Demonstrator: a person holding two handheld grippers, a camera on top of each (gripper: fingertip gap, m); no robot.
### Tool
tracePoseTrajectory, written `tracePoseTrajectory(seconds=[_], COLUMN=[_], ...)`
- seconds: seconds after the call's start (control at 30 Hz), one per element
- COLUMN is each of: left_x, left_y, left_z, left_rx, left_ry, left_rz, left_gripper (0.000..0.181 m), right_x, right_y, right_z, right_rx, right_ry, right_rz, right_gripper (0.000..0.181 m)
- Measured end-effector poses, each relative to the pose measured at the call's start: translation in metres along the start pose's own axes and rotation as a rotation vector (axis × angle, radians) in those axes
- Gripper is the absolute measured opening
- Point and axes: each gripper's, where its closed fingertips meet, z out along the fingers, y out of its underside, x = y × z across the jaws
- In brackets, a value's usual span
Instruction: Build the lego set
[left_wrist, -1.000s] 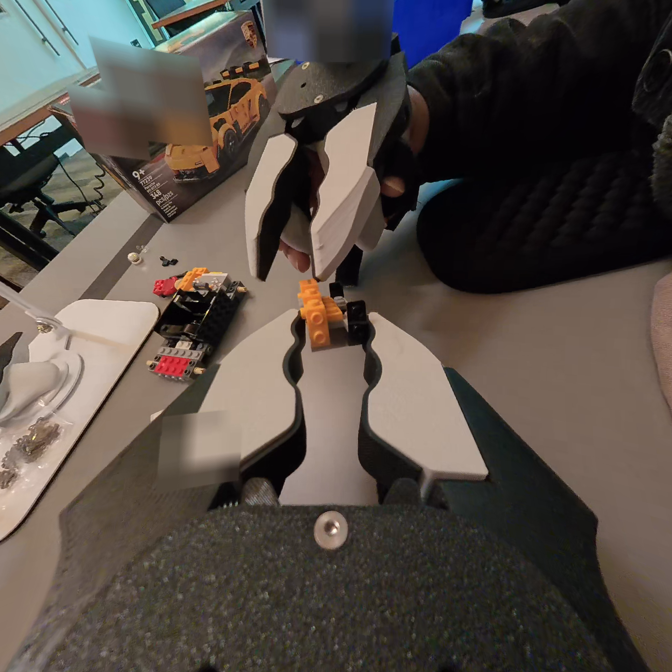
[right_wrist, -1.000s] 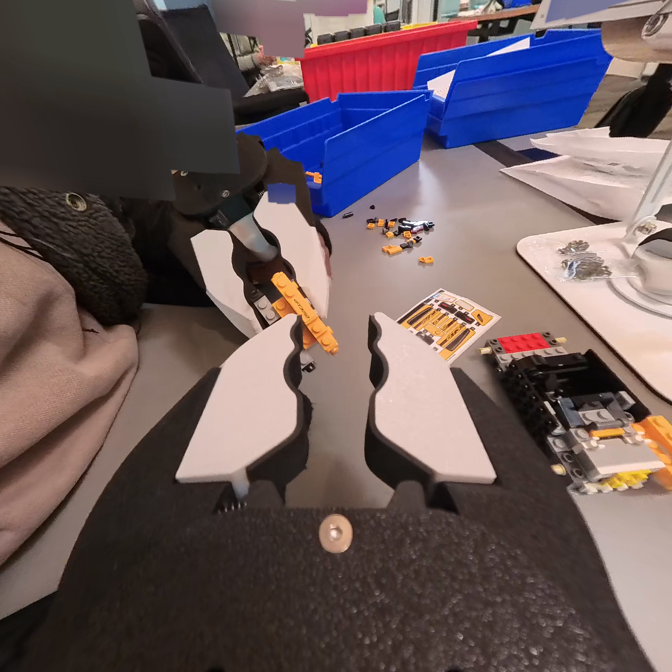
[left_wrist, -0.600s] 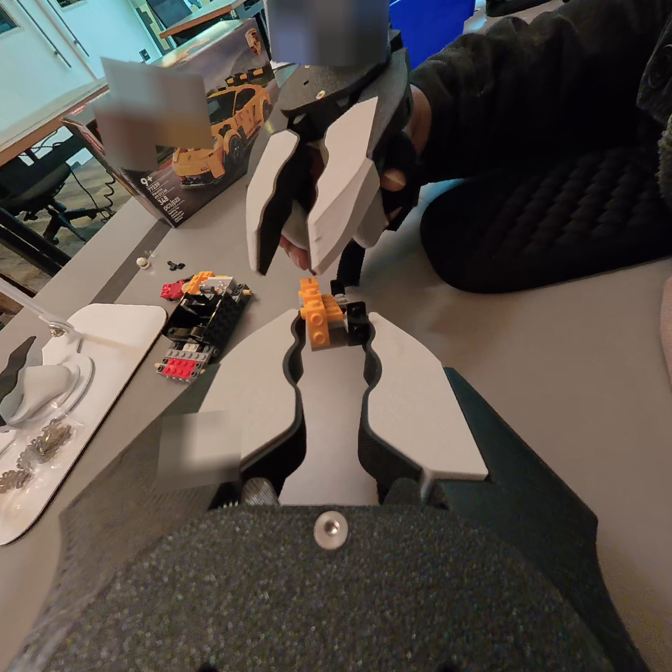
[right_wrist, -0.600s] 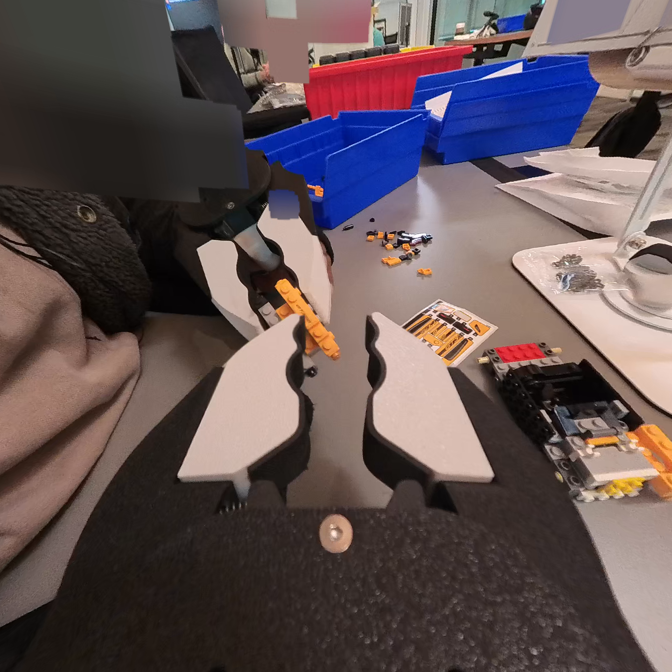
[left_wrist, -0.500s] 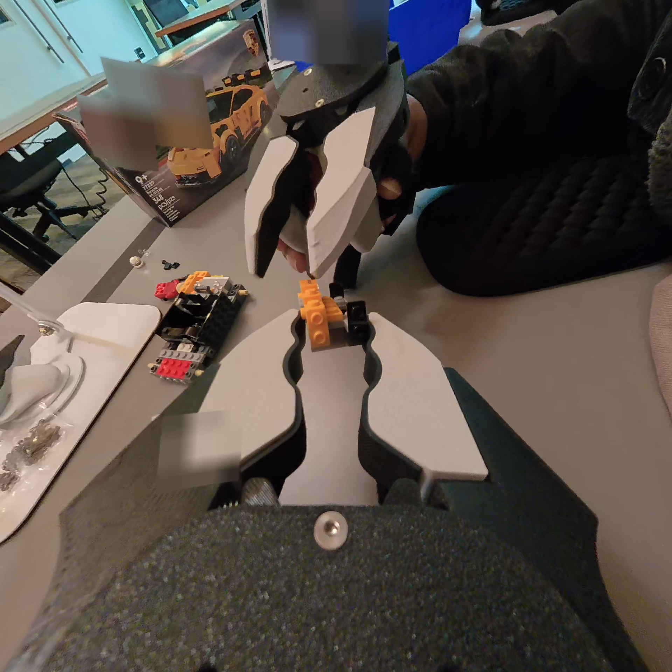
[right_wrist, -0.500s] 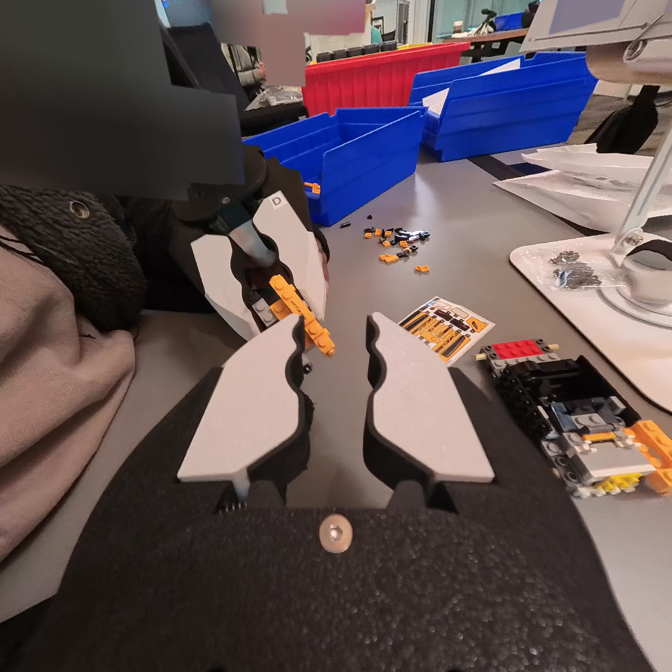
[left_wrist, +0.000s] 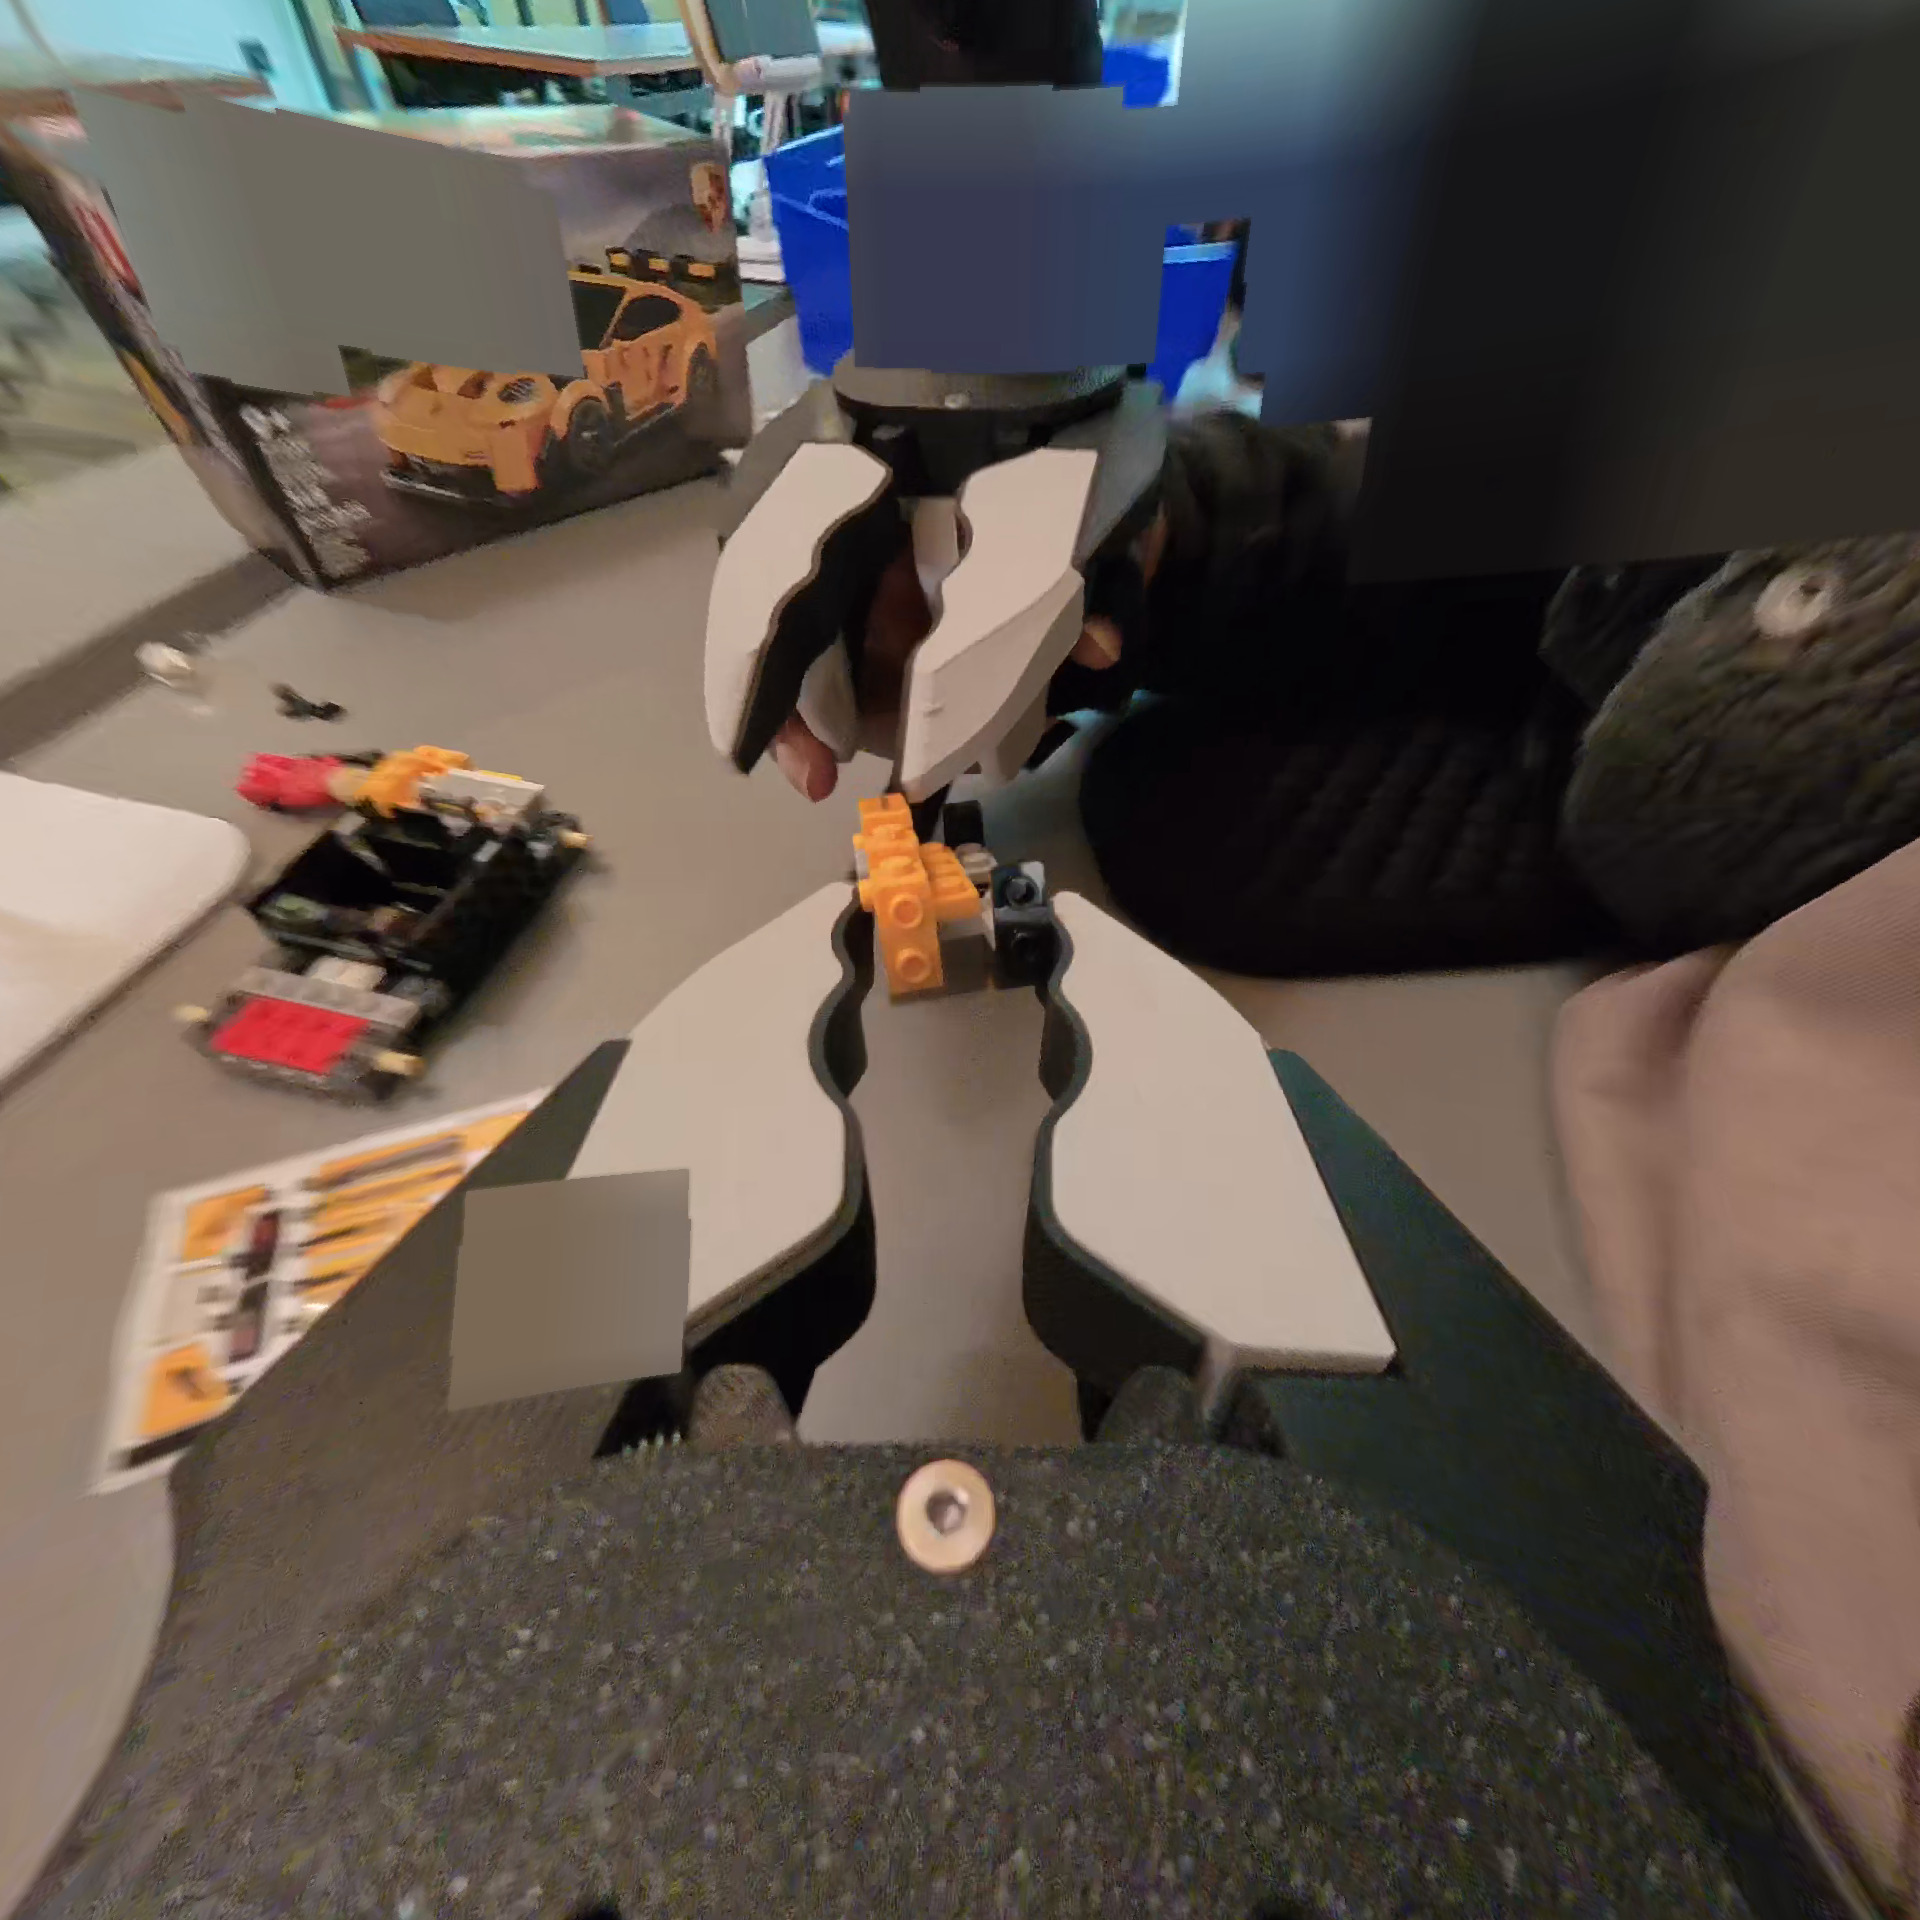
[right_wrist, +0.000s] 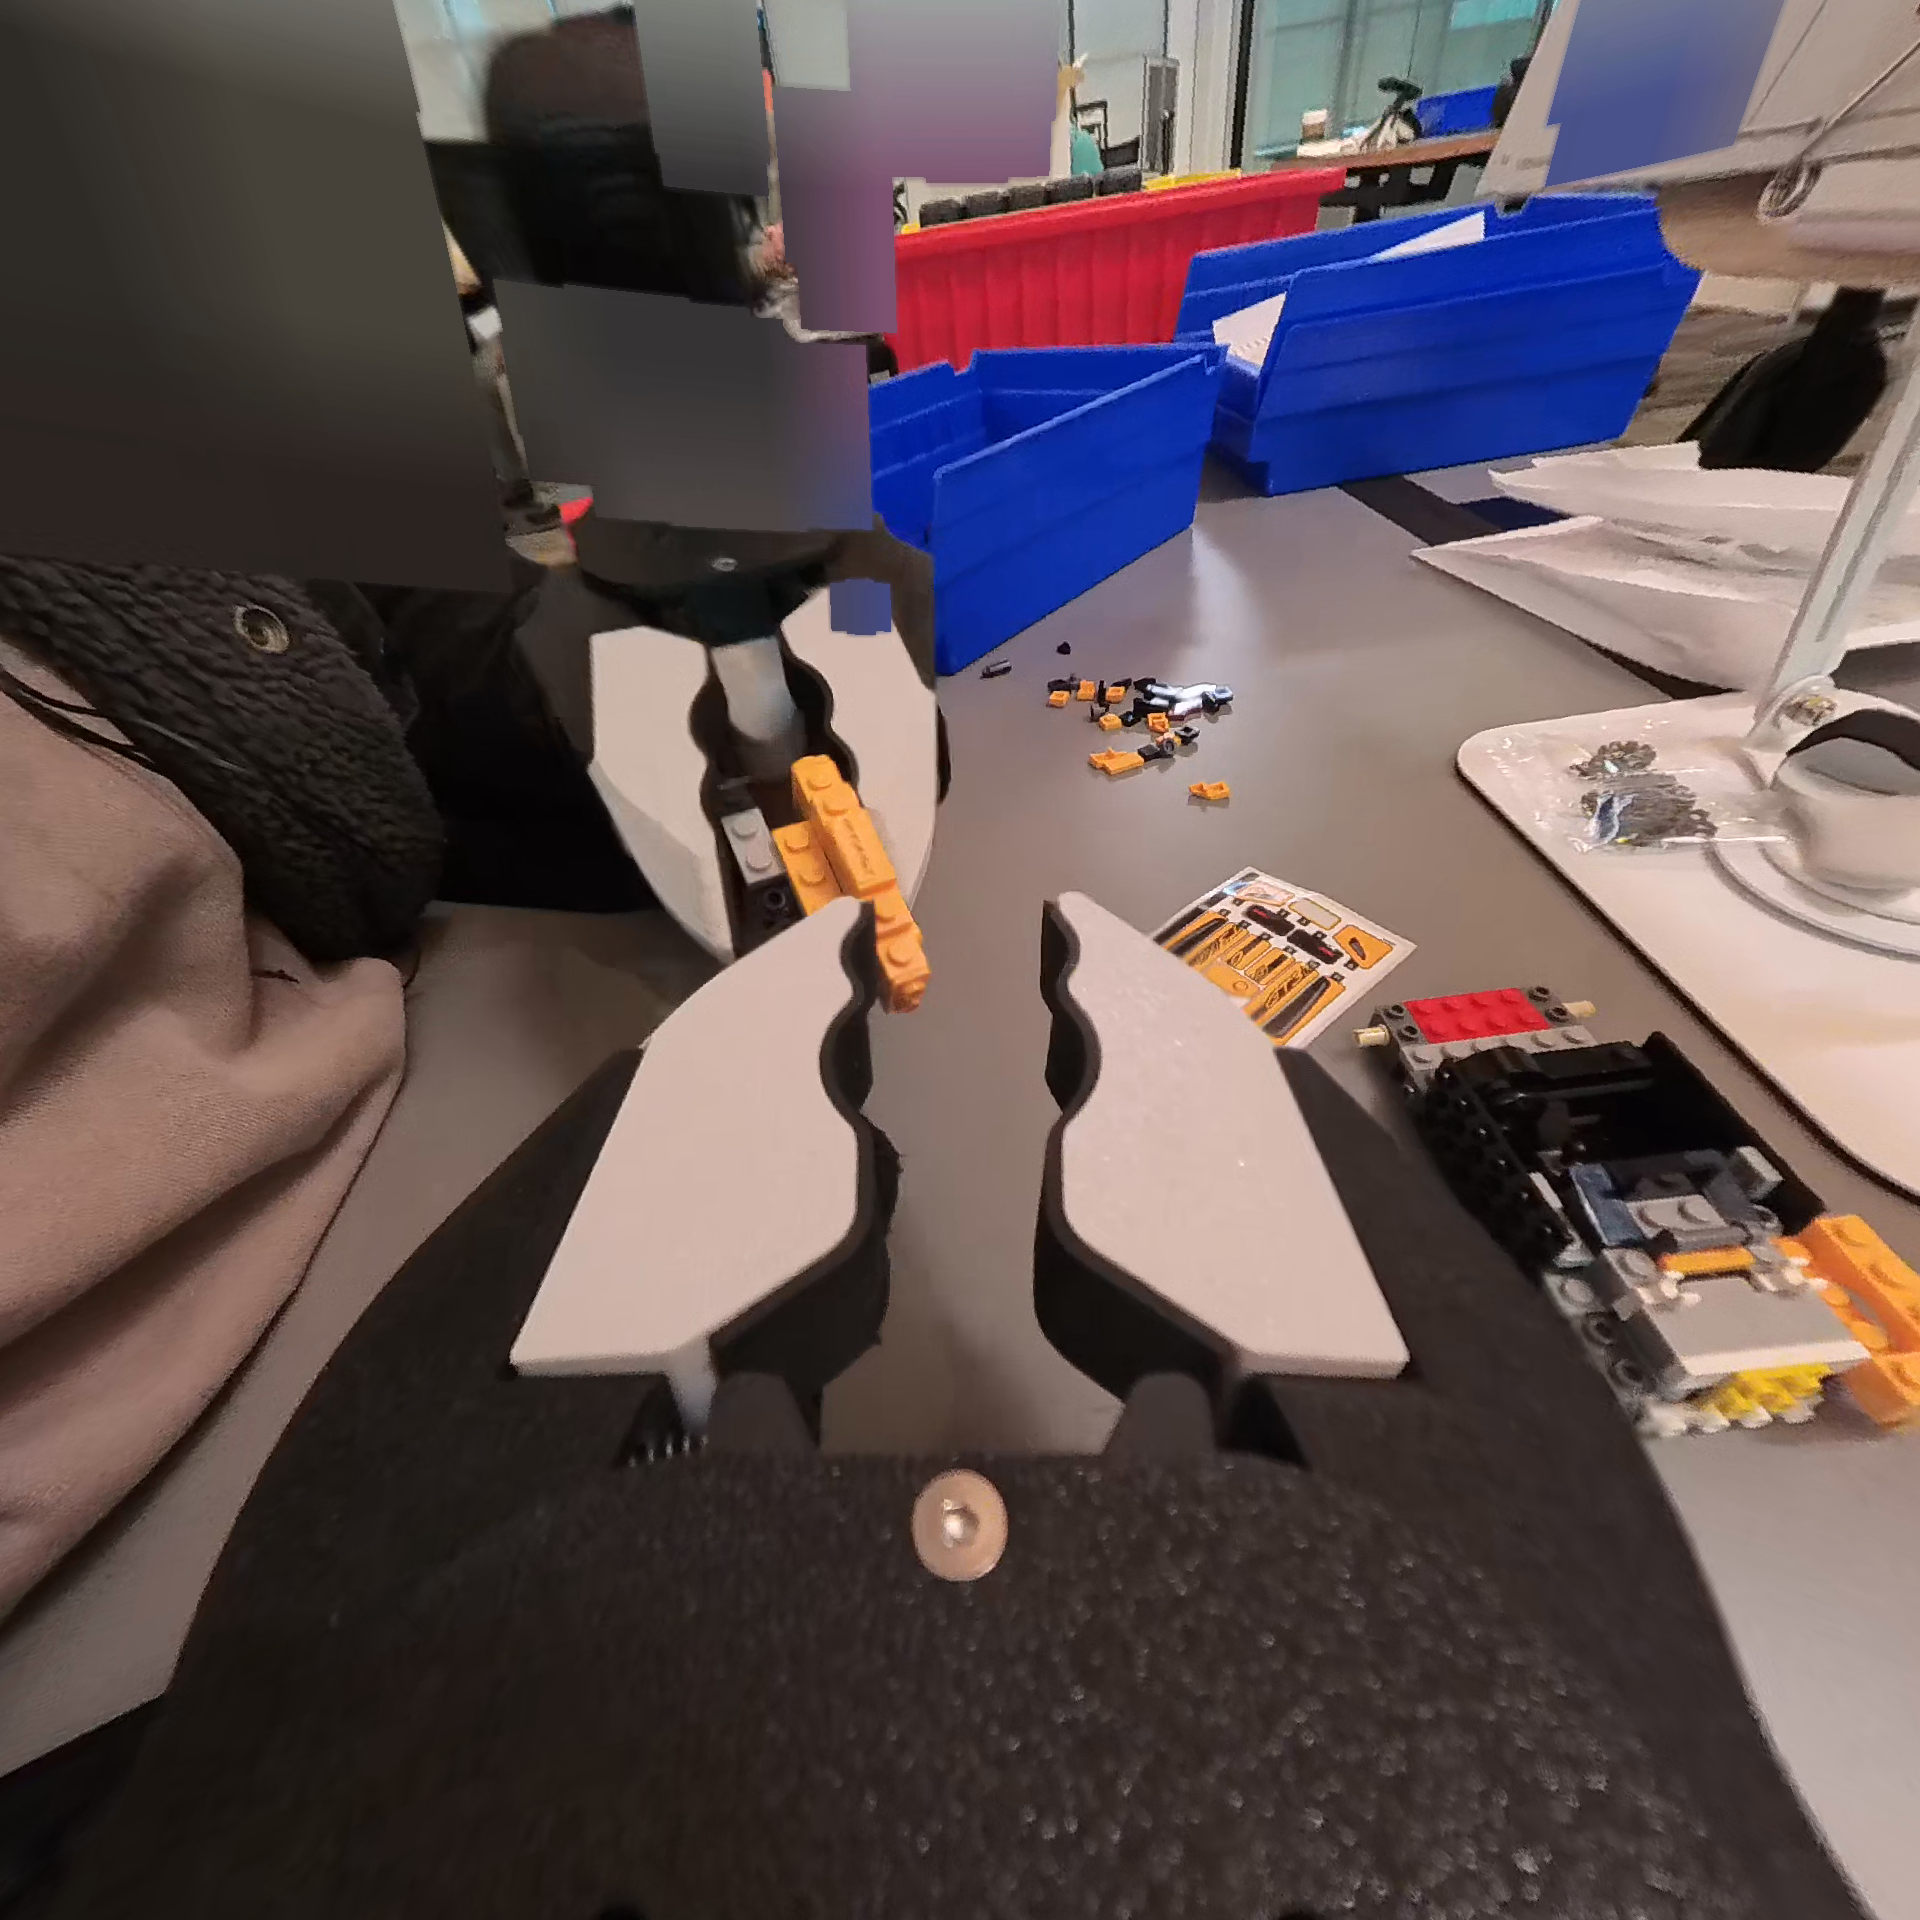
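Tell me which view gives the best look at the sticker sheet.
The right wrist view: the sticker sheet lies whole, sharp and uncovered on the grey table, just beyond the right gripper. The left wrist view shows it blurred at the edge, partly hidden behind the left gripper.

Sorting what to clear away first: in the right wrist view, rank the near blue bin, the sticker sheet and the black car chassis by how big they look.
1. Near blue bin, clearly largest.
2. Black car chassis.
3. Sticker sheet.
The chassis lies nearer the camera, so its lead over the sheet may be exaggerated.
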Motion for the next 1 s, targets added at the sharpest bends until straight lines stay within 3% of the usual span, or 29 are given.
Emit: tracePoseTrajectory(seconds=[0.23,0.4,0.83,1.0], left_x=[-0.008,-0.017,-0.019,-0.016], left_y=[-0.017,-0.033,-0.034,-0.022], left_z=[-0.012,-0.025,-0.028,-0.02], left_rx=[0.193,0.361,0.394,0.287], left_ry=[0.268,0.424,0.483,0.368], left_rz=[-0.588,-0.857,-0.931,-0.748], left_gripper=[0.03,0.03,0.032,0.03], right_x=[-0.003,-0.006,-0.01,-0.011], right_y=[-0.022,-0.023,-0.006,-0.007], right_z=[-0.011,-0.01,0.0,0.0], right_rx=[0.14,0.151,0.07,0.074], right_ry=[-0.047,-0.036,-0.038,-0.061], right_rz=[0.027,-0.036,-0.086,-0.029], right_gripper=[0.031,0.037,0.037,0.037])
